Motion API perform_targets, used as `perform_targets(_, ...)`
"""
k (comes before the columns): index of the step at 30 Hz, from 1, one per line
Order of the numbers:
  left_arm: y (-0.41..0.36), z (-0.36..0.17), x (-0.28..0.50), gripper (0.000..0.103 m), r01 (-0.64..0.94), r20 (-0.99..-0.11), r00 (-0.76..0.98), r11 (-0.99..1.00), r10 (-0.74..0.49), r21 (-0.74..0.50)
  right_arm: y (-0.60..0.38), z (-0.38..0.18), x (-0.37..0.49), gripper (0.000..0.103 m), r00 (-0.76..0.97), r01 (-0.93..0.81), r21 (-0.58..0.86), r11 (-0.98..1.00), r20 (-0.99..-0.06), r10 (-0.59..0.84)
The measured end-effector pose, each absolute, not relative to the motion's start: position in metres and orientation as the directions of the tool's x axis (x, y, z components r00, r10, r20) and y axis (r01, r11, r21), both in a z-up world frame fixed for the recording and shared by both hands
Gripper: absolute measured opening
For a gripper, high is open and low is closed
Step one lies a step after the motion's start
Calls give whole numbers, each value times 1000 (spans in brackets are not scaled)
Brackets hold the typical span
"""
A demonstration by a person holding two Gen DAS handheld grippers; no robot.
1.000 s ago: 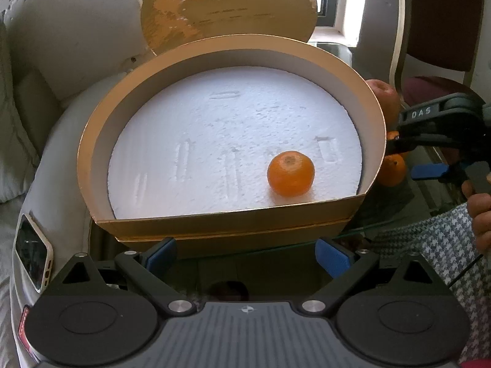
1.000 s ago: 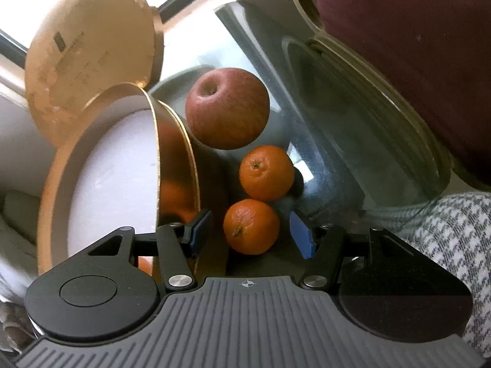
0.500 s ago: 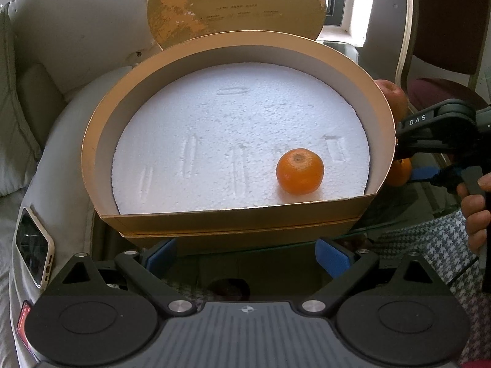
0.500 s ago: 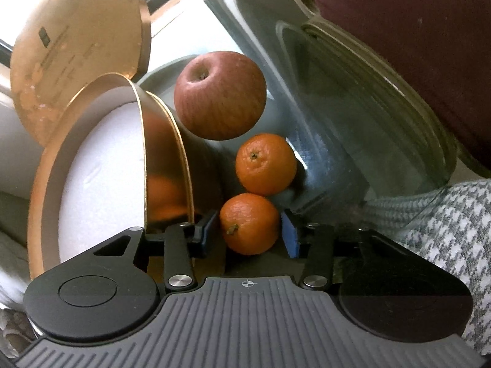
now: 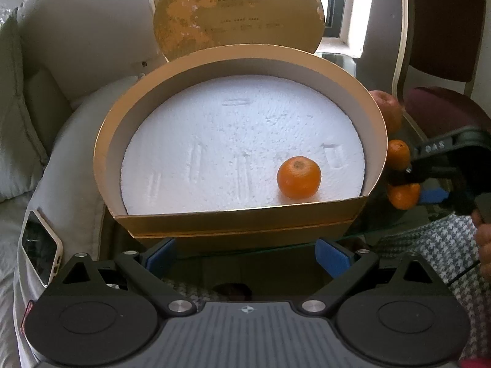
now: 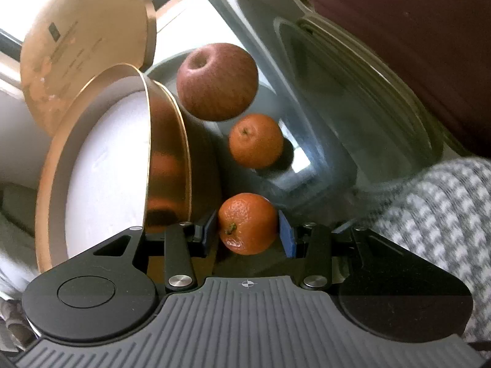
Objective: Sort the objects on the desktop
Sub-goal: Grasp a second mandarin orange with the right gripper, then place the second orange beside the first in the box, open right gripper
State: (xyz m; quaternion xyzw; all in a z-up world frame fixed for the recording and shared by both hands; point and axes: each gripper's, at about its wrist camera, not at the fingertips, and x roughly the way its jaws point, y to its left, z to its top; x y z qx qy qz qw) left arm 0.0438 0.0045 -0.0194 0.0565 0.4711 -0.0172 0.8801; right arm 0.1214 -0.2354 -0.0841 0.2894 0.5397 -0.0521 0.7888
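Near tangerine (image 6: 248, 227) sits between the blue pads (image 6: 210, 230) of the right gripper (image 6: 247, 230), on the glass table (image 6: 337, 128), just beside the outer wall of the gold box (image 6: 167, 153). Both pads appear to touch the fruit, so the right gripper is clamped on it. Beyond it a second tangerine (image 6: 256, 140), apart from the first, then an apple (image 6: 217, 81) further back, close to the box wall. The round gold lid (image 6: 86, 49) leans upright behind the box. Box wall stands right next to the left pad, tight on that side.

Left gripper (image 5: 248, 256) hangs spread wide in front of the box's flat front wall, nothing between its pads (image 5: 333, 257).

Left wrist view only: box interior with white foam base (image 5: 230, 153) and one tangerine inside (image 5: 298, 177), near the right front corner. Also a phone (image 5: 40, 247) on pale cushions at left, a hand (image 5: 485, 245) on the right gripper's handle, checked fabric (image 5: 429, 245) below it. Here the apple and both outside tangerines are mostly hidden behind the box rim and the right gripper.

Right wrist view only: clear contact at the gripped tangerine, reflections of fruit on the gold wall, a dark red chair seat (image 6: 414, 46) beyond the table edge.
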Motion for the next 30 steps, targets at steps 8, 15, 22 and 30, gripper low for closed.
perform_targets(8,27,-11,30,97,31,-812,583,998,19,45,-243,-51,93,44,472,407,385,828,-865,170)
perform_targets(15,70,-1,21,97,-88,-781,622,996,59,5,-187,10,100,44,599,193,379,905,-776,198)
perform_targets(22,109,-6,16,97,-191,-777,623,981,91,-38,-79,13,119,44,530,-77,316,946,-790,308)
perform_targets(30,126,-16,18,97,-224,-795,601,972,78,-74,-14,-26,139,44,412,-164,247,955,-862,294)
